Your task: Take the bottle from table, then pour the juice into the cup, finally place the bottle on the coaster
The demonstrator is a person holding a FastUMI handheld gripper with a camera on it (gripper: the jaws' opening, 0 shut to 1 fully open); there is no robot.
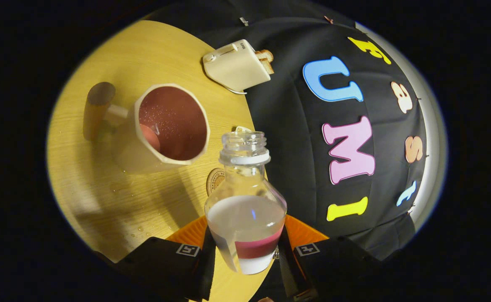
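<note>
While the hand-held gripper [245, 251] stands closed on the base of the clear uncapped plastic bottle [245, 201], its neck pointing ahead, the round wooden coaster [214, 180] lies on the bench [102, 188] just beyond, beside the cream faceted cup [167, 128].

- gripper [245, 247] has both fingers clamped on the bottle [245, 209], cap off, bit of red juice sitting low inside
- cup [172, 126] is out past the bottle on the wooden table [102, 201]
- coaster [215, 180] peeks out right behind the bottle
- toaster [236, 66] at the table's far edge
</note>
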